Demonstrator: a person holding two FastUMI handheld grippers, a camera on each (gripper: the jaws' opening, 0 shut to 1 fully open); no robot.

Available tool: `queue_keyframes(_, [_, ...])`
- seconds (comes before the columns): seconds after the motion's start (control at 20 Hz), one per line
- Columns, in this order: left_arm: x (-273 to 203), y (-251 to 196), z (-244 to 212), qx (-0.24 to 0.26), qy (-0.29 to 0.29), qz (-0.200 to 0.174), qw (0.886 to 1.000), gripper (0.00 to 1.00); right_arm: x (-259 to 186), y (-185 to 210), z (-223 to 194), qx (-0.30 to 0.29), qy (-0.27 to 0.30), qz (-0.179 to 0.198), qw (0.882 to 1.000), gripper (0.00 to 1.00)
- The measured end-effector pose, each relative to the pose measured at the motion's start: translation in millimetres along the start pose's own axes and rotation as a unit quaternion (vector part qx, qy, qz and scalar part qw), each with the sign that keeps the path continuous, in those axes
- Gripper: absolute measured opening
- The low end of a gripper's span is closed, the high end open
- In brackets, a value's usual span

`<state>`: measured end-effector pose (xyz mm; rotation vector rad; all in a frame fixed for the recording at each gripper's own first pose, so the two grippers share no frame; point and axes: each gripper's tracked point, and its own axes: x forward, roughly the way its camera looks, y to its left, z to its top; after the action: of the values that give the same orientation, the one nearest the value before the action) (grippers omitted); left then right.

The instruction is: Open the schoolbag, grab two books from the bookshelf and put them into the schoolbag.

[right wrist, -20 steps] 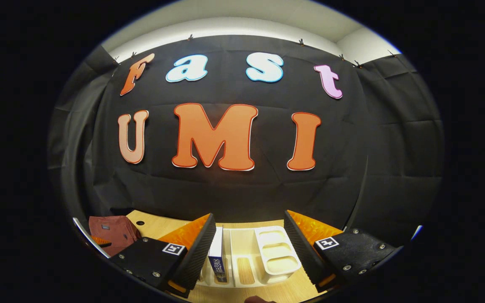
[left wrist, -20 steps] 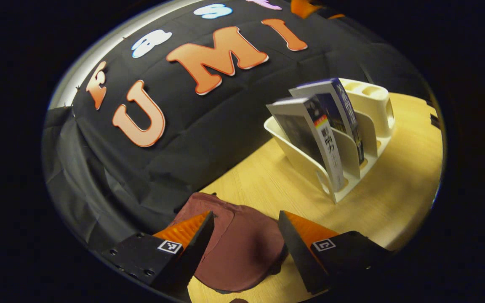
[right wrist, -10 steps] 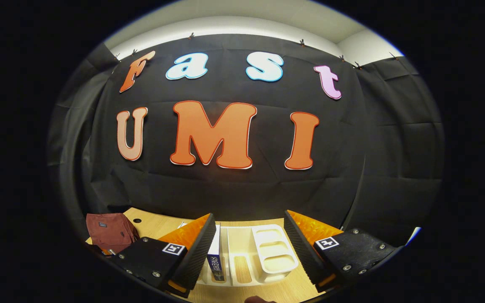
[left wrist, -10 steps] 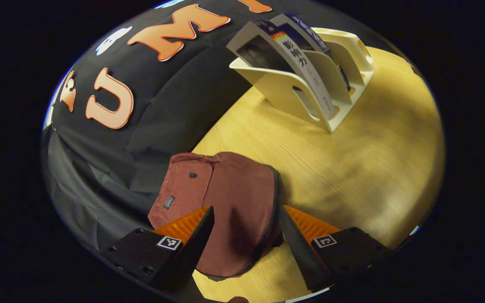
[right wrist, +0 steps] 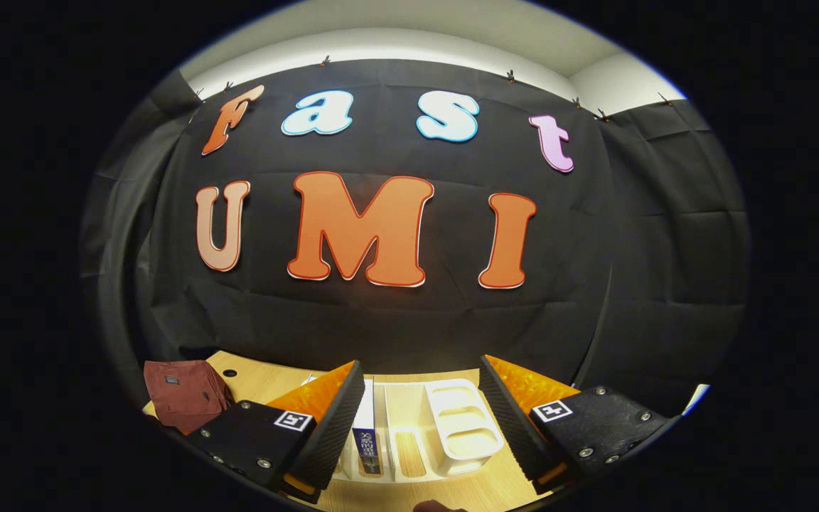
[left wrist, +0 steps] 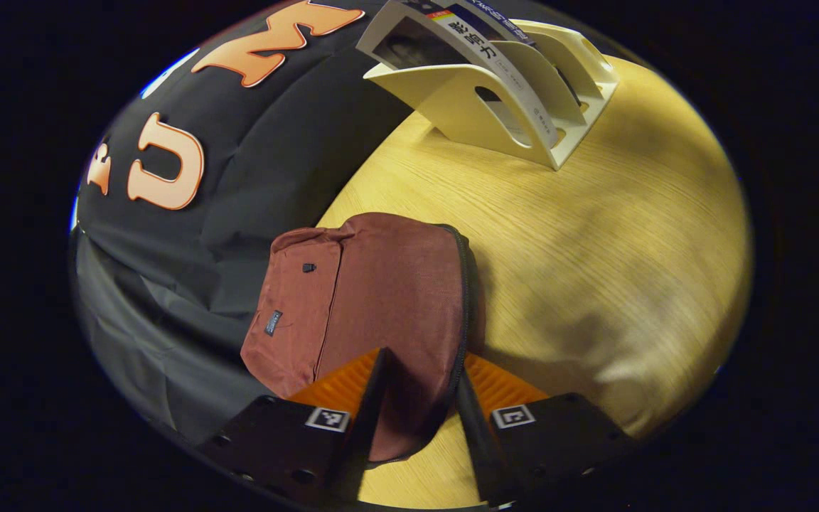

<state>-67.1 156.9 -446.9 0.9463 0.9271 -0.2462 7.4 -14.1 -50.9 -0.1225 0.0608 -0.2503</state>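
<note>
left gripper (left wrist: pixel 416 387): fingers partly open, narrow gap, straddling near zipper edge of the flat maroon fabric schoolbag (left wrist: pixel 374 299); grip on it cannot be confirmed
schoolbag: closed, lying flat on the table
right gripper (right wrist: pixel 420 412): fingers wide apart, holding nothing, hovering above the cream plastic bookshelf rack (right wrist: pixel 445 427)
books: two upright paperbacks (left wrist: pixel 466 50) slotted in bookshelf, well beyond schoolbag
step: opening schoolbag, looks just started
next move: likely pinch zipper pull and drag along bag edge; pull itself too small to locate
surface: light wood-grain table (left wrist: pixel 594 249) under schoolbag
room: black cloth wall behind schoolbag, pale wall above
</note>
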Motion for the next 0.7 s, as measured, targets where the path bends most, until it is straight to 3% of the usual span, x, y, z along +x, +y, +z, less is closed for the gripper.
queue_keyframes(0.4, [-13,20,9,-0.009,-0.020,-0.090,0.996,0.12,-4,31,-1,-0.016,0.010,-0.013,1.000,0.96])
queue_keyframes(0.7, [-28,51,19,-0.010,-0.030,-0.136,0.990,0.07,10,78,-4,-0.040,0.059,0.037,0.997,0.96])
